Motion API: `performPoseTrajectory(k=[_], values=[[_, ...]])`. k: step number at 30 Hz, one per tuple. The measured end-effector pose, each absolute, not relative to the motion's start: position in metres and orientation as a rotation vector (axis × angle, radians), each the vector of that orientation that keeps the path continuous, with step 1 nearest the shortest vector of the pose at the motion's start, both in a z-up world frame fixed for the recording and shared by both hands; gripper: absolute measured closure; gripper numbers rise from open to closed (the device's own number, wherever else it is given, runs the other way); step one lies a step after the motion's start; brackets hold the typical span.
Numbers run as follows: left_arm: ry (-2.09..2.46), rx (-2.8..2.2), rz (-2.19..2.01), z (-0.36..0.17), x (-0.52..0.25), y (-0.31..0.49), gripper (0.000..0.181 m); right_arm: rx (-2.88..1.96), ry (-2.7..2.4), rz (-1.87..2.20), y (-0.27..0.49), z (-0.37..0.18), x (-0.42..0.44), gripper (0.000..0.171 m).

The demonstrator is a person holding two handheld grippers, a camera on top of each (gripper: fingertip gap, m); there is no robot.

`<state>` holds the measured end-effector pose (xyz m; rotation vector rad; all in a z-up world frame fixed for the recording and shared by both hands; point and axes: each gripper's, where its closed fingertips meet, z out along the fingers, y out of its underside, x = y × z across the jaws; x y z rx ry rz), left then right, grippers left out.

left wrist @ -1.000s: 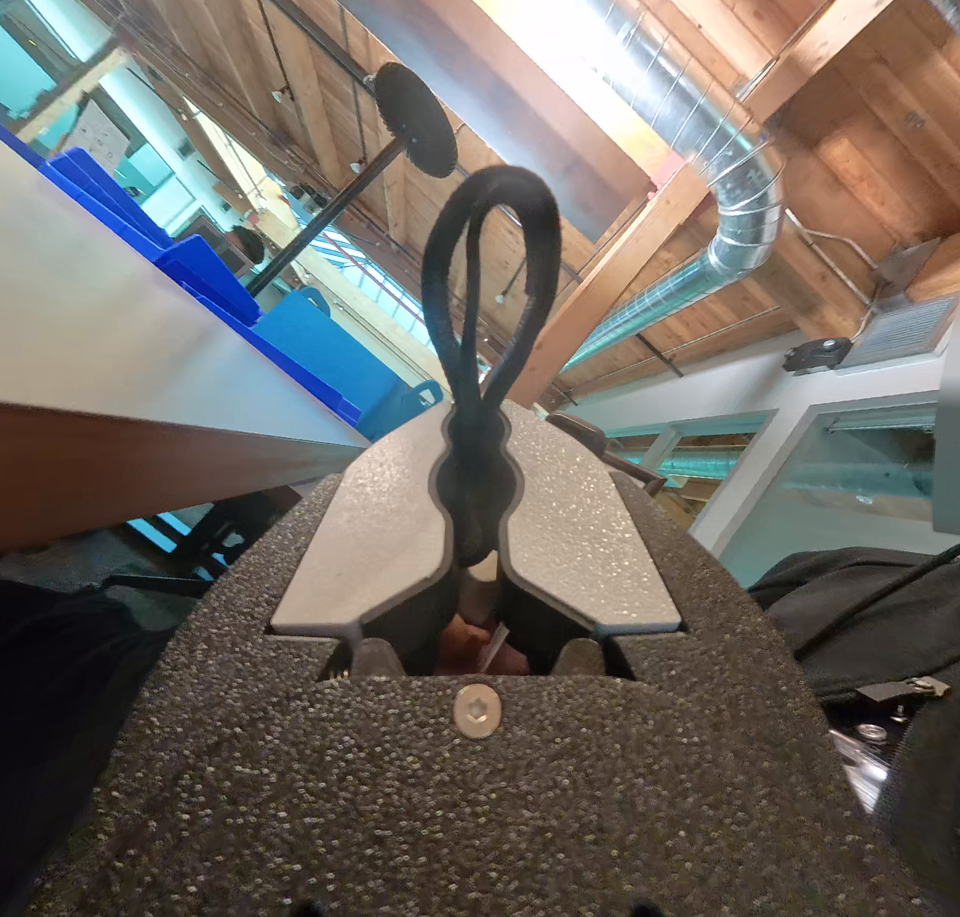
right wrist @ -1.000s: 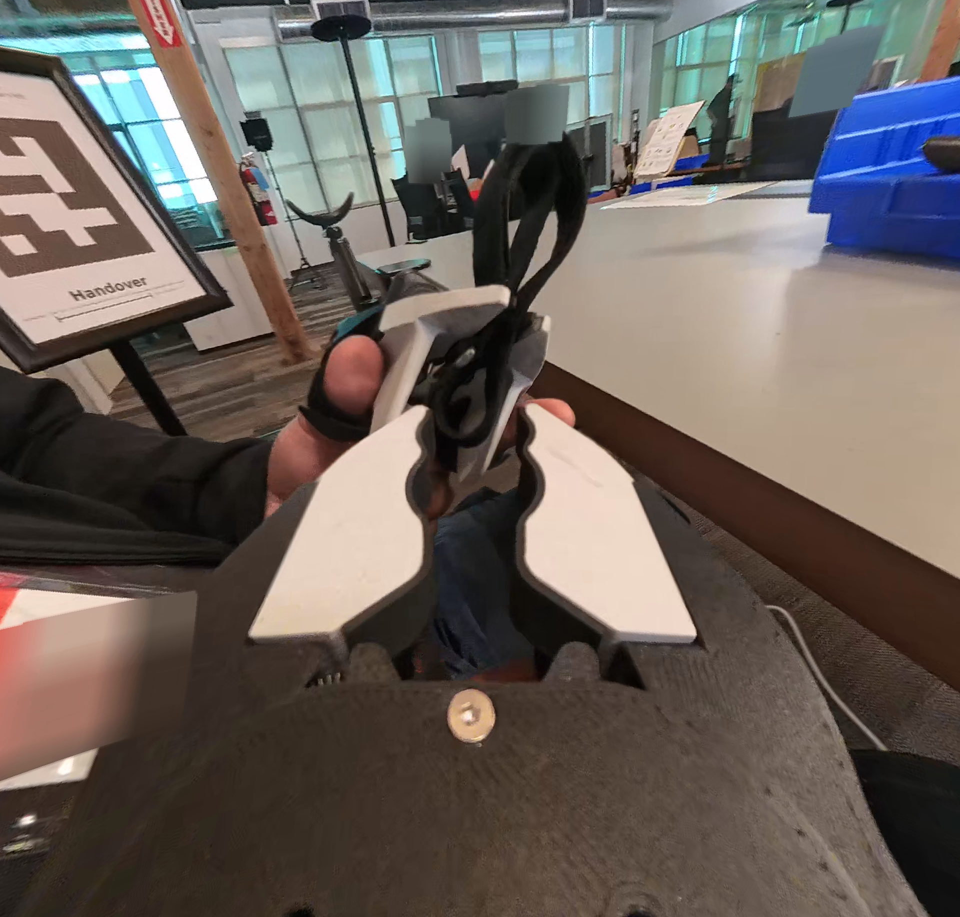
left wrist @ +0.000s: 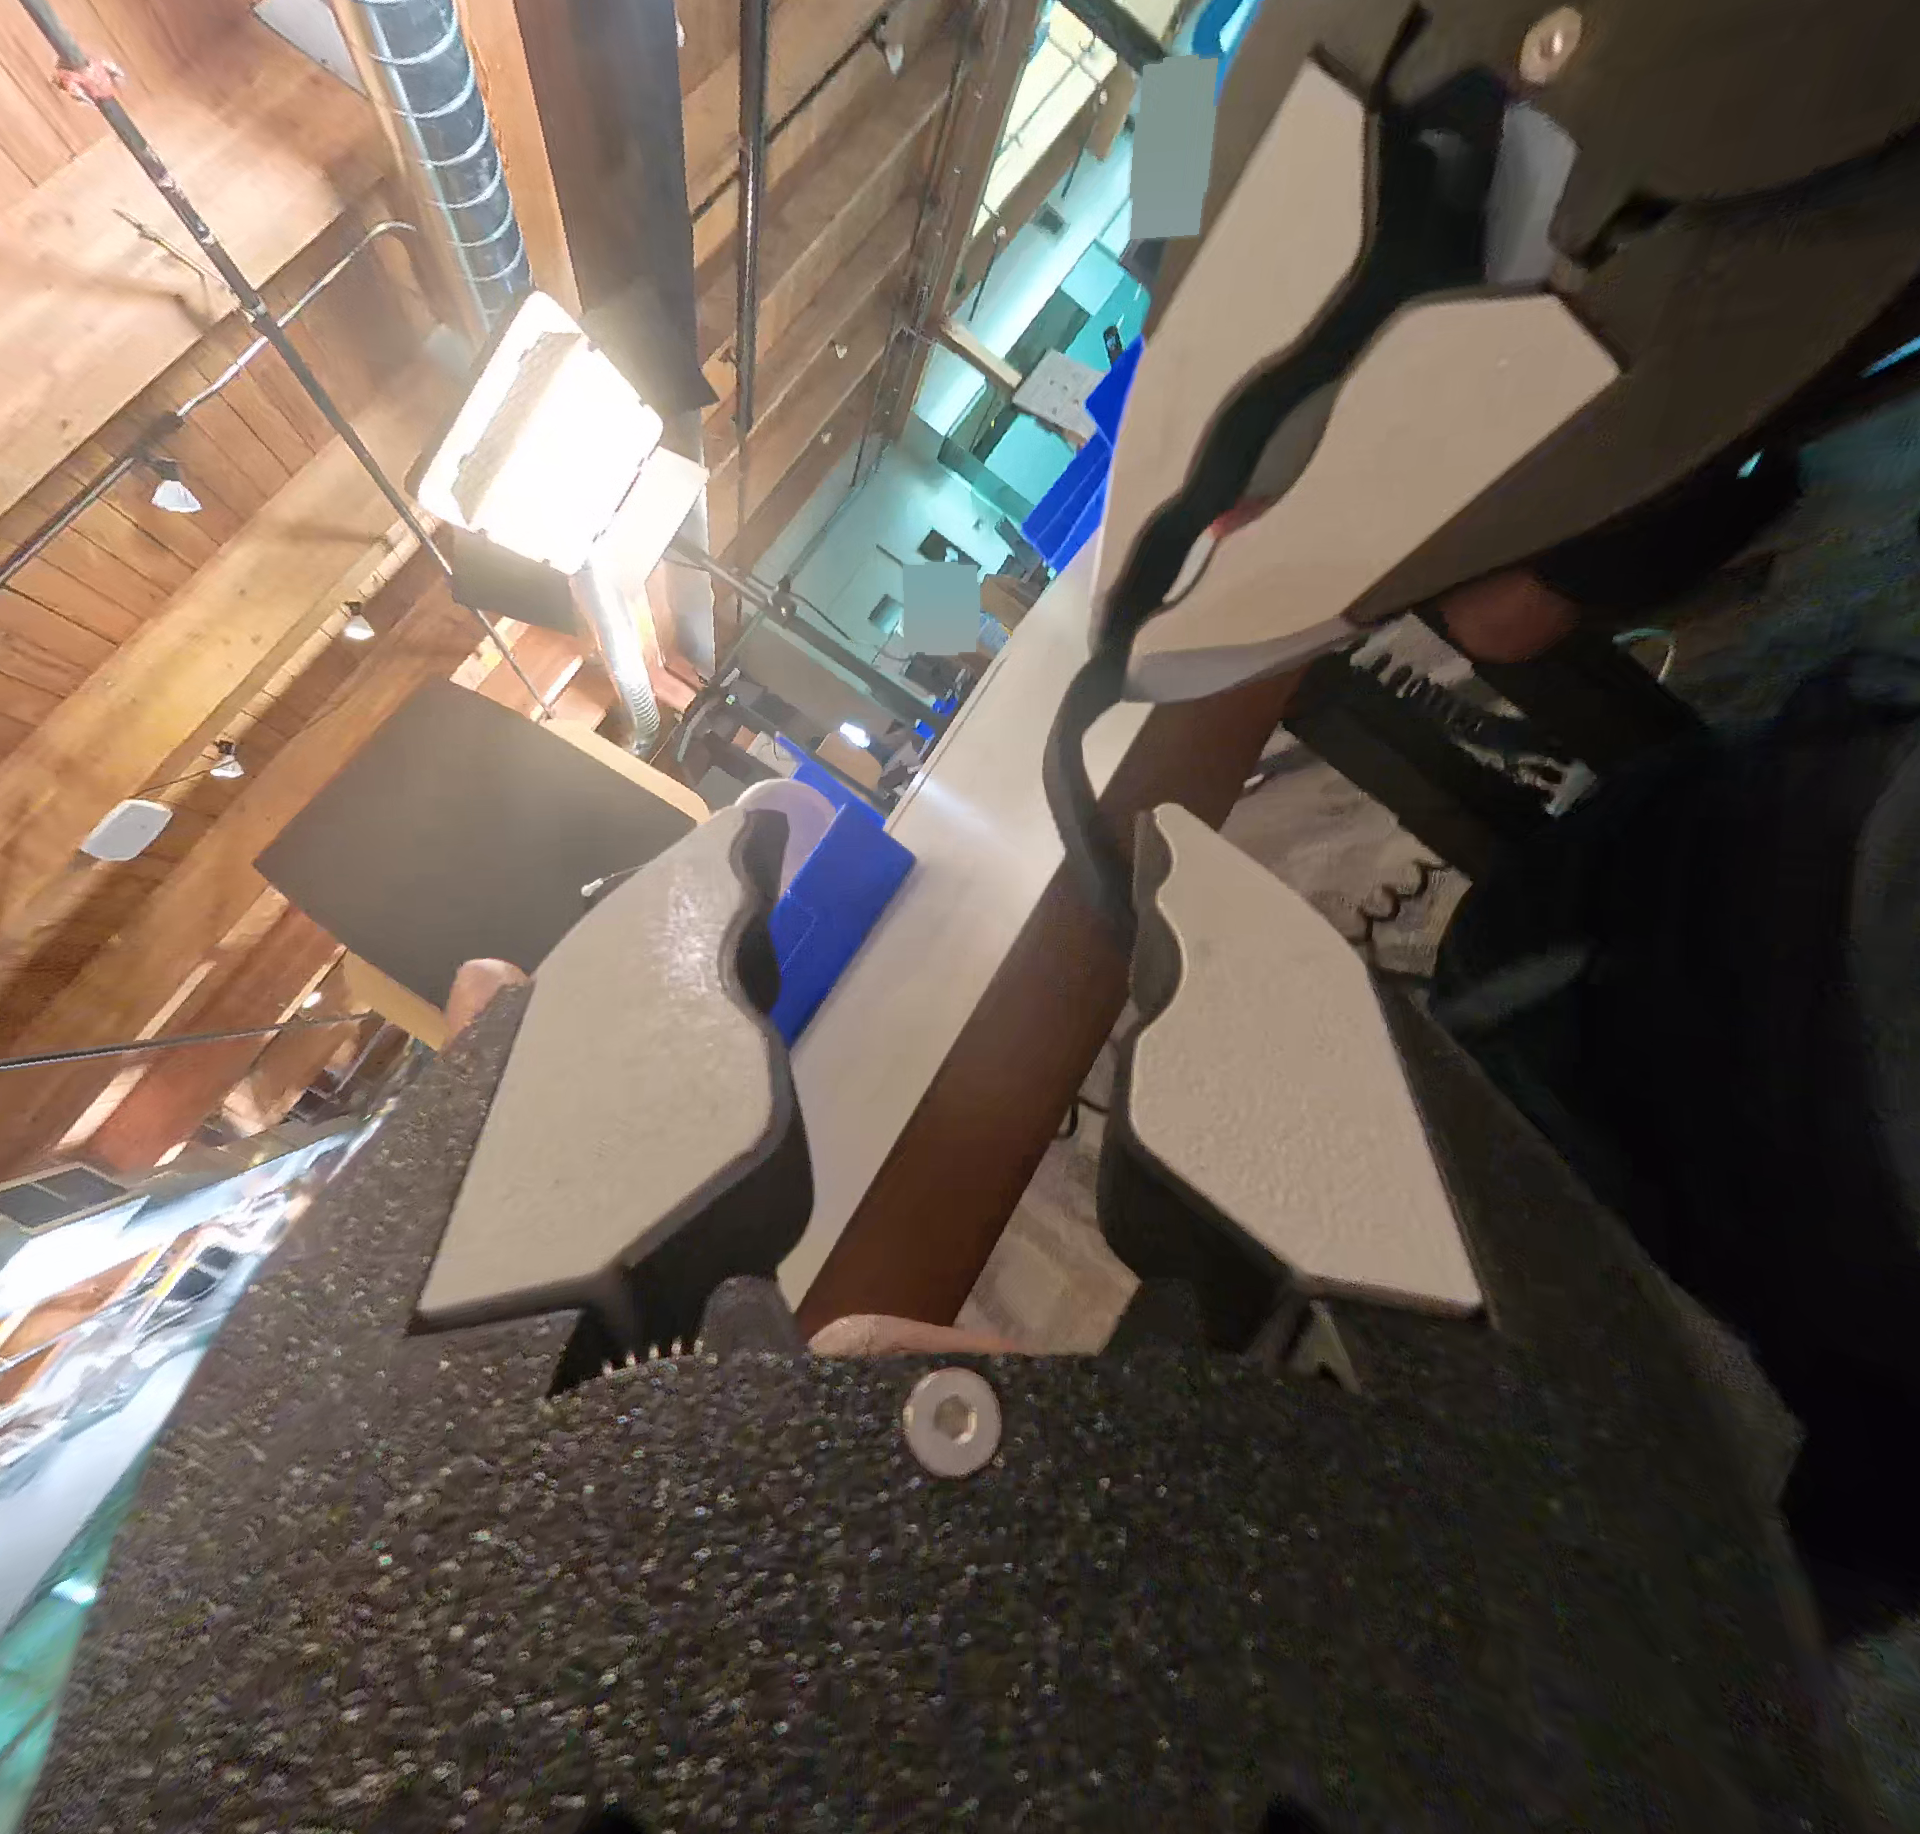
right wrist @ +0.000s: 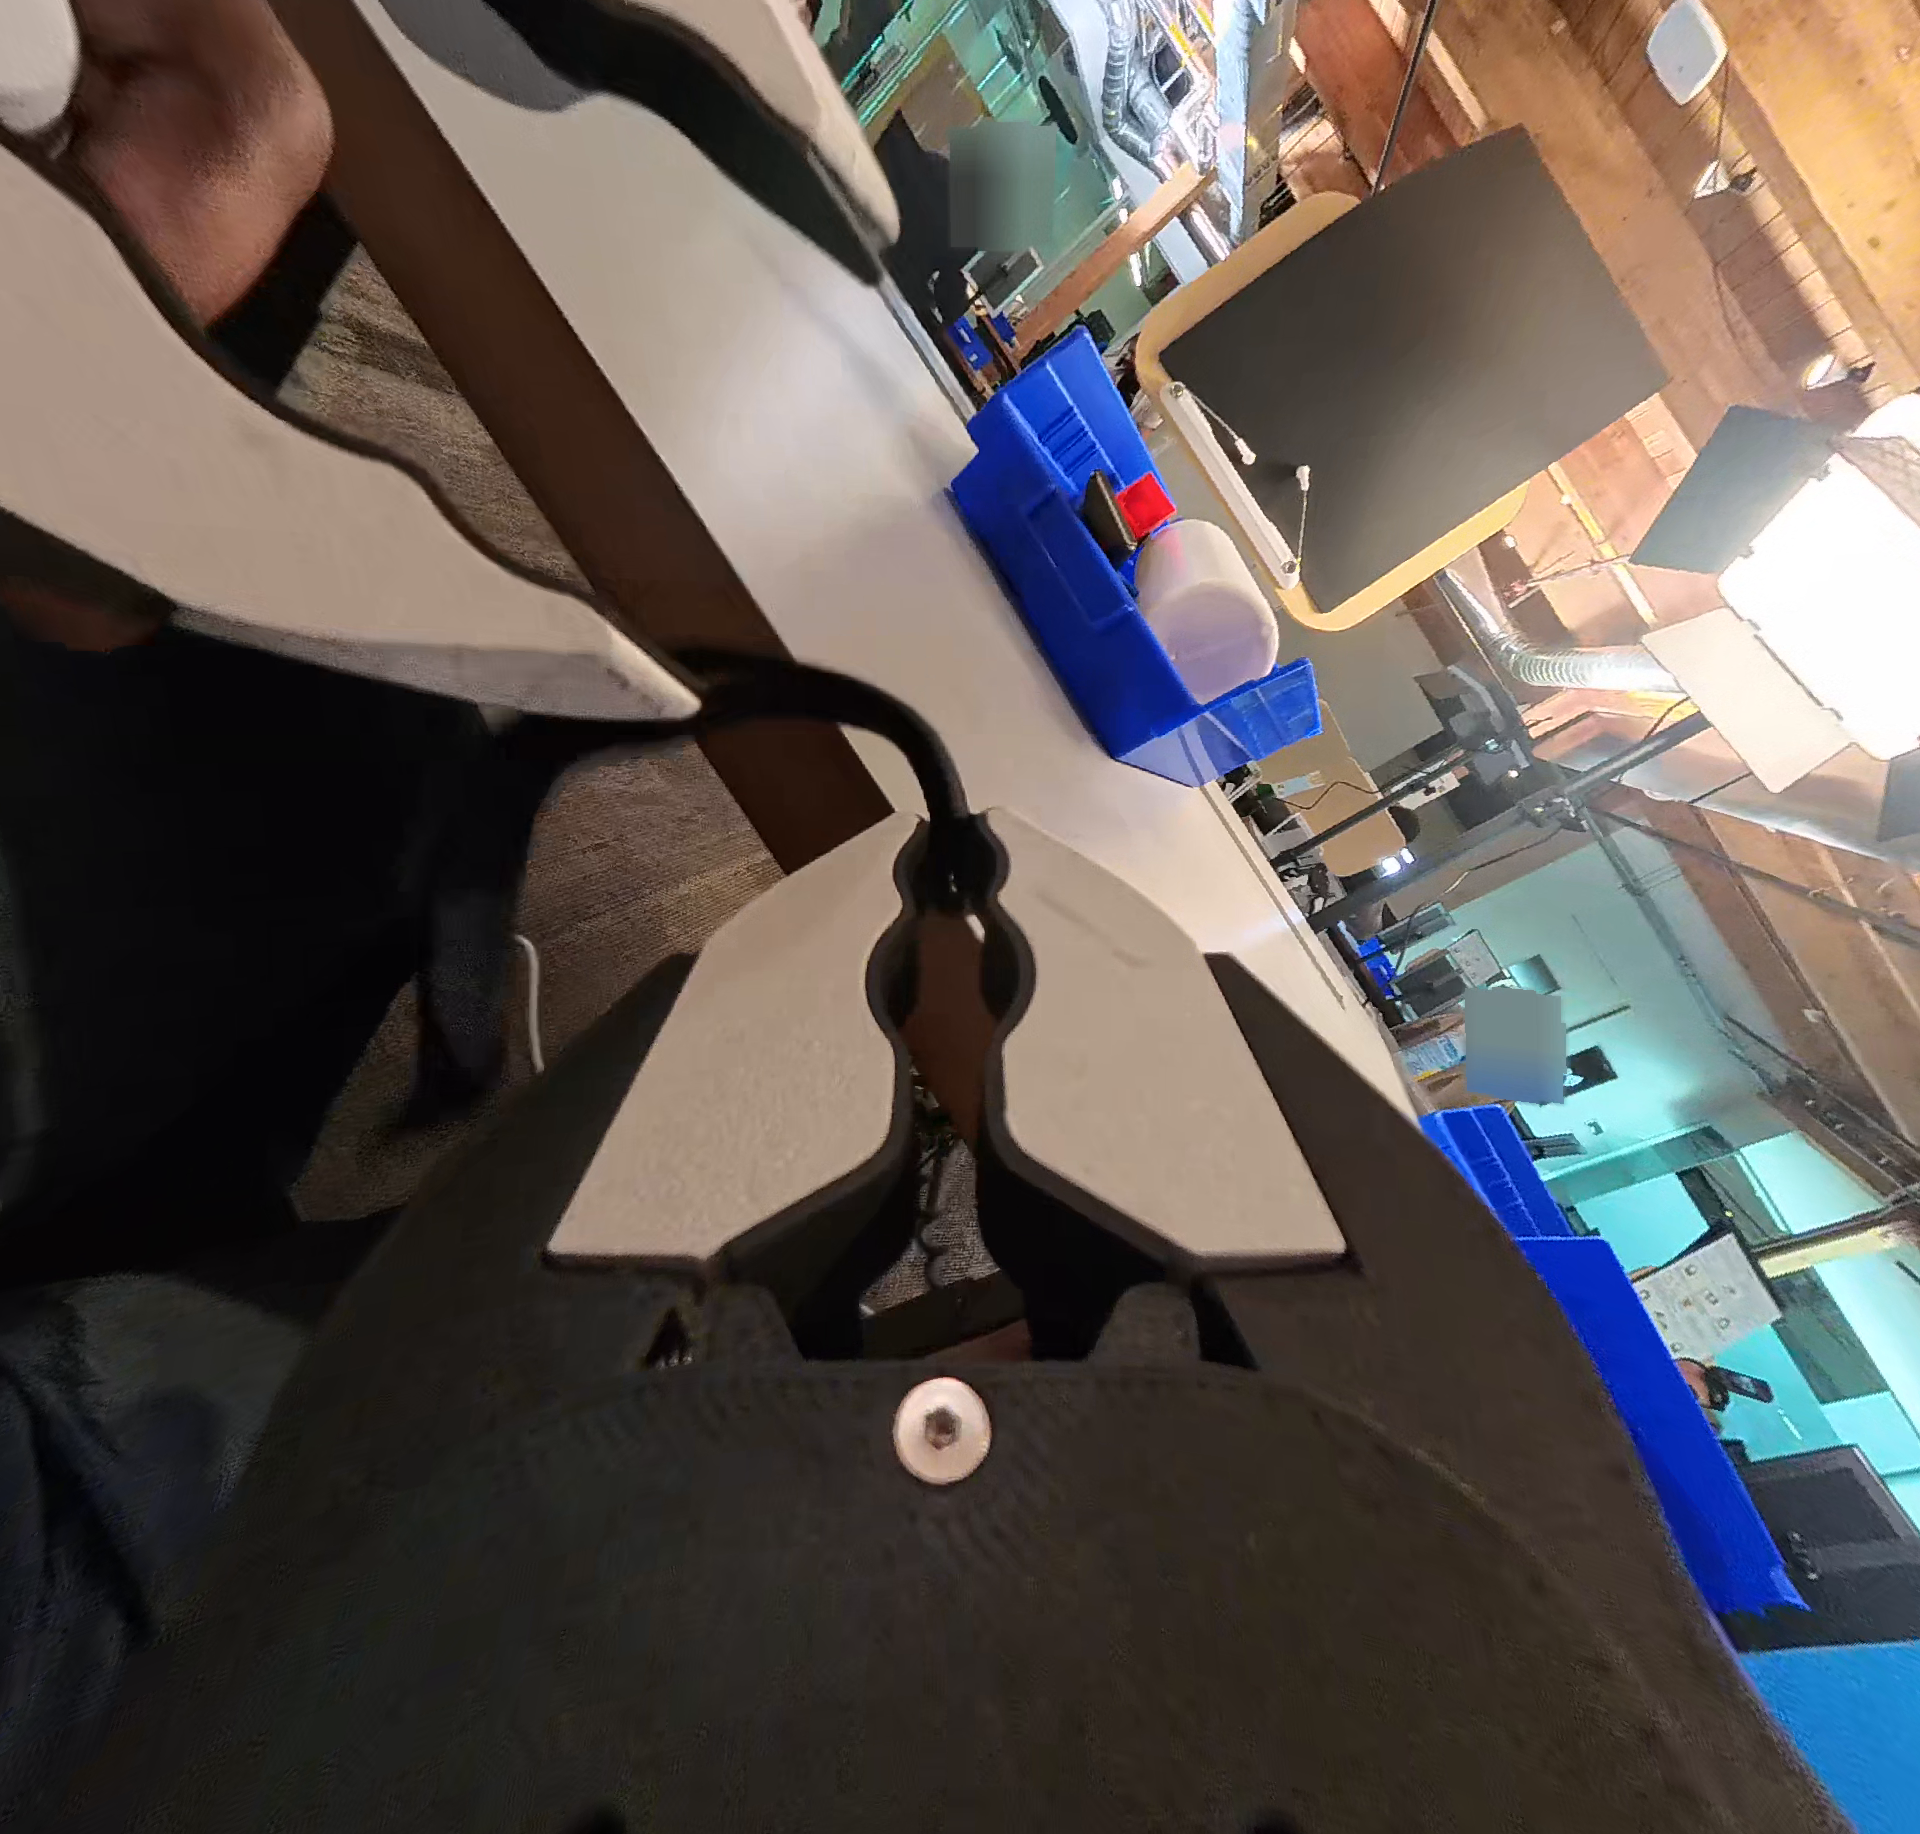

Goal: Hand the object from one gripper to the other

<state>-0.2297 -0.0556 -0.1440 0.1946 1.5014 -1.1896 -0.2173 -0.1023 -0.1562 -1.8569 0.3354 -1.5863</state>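
The right hand-held gripper [right wrist: 951, 875] clamps the black cord [right wrist: 831, 693] at its fingertips. The left hand-held gripper [left wrist: 951, 937] stands spread wide, the cord lying against one finger. Risk: that thin tip hold may slip if the cord snags there. Beyond: grey tabletop [right wrist: 790, 413], blue bin [right wrist: 1081, 579], timber ceiling.

Black cord [right wrist: 831, 698]; pinched in right tongs [right wrist: 951, 875].
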Motion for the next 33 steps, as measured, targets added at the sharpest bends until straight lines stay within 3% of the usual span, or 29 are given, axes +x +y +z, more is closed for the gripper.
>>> performPoseTrajectory(k=[6, 14, 20, 24, 29, 33], values=[[1.598, 0.186, -1.109, -0.165, -0.227, -0.064, 0.122, -1.852, 0.264, -1.608, -0.092, -0.153, -0.224, 0.165], [1.683, -0.039, -1.122, -0.170, -0.212, -0.052, 0.154, -1.774, 0.138, -1.658, -0.074, -0.144, -0.238, 0.163], [1.781, -0.273, -1.337, -0.166, -0.206, -0.043, 0.176, -1.679, 0.245, -1.562, -0.086, -0.134, -0.235, 0.153], [1.802, -0.506, -1.681, -0.154, -0.200, -0.033, 0.176, -1.669, 0.305, -1.488, -0.099, -0.134, -0.230, 0.150], [1.790, -0.792, -2.546, -0.127, -0.215, -0.031, 0.175, -1.784, 0.136, -1.532, -0.088, -0.159, -0.230, 0.148], [1.693, -0.959, -2.999, -0.118, -0.217, -0.023, 0.175, -1.821, -0.098, -1.642, -0.062, -0.172, -0.240, 0.143]])
